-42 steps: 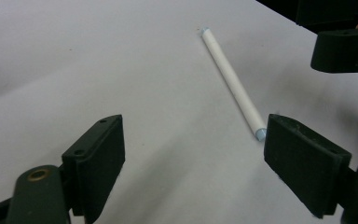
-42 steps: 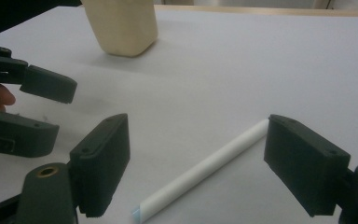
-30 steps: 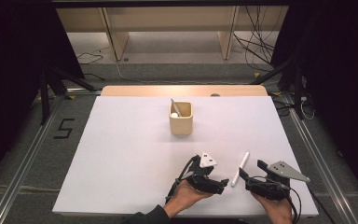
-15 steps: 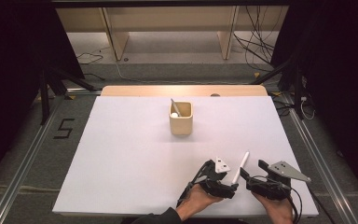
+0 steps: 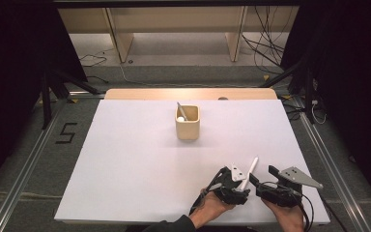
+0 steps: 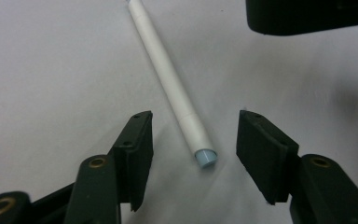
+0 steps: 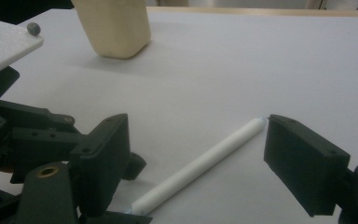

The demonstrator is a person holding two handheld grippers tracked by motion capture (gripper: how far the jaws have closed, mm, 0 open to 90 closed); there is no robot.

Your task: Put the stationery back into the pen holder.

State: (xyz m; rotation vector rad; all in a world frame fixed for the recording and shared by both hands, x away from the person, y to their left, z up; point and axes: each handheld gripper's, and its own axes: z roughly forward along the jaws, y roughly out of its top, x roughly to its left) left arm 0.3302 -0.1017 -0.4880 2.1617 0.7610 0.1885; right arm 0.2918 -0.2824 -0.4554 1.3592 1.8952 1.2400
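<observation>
A white pen (image 5: 249, 173) lies flat on the white tabletop (image 5: 125, 159), near the front edge and toward the right side, its length running slantwise away from the person. In the left gripper view the pen (image 6: 172, 86) has a pale blue end that points back between the two black fingers (image 6: 135, 149), which stand apart on either side of it with bare tabletop showing between each pad and the pen. The left gripper (image 5: 235, 186) has just been narrowing its fingers around that near end, but they do not press on the pen; they are released and grasp nothing.

The right gripper (image 5: 272, 186) sits just beside the left one, to its right, held in the person's right hand (image 5: 285, 217). In the right gripper view its own fingers (image 7: 303, 163) are spread wide and released, with the pen (image 7: 200, 165) lying across the gap between them, its far tip close to the right-hand finger without clearly touching it. The left gripper (image 7: 51, 140) shows there at the left, reaching in over the pen's near end.

Well beyond both grippers, near the middle of the tabletop, stands a beige cup (image 5: 187, 122), upright, with a slim stick-like thing (image 5: 181, 111) leaning inside it. Past the far edge of the tabletop, cables (image 5: 265, 34) lie on the floor.
</observation>
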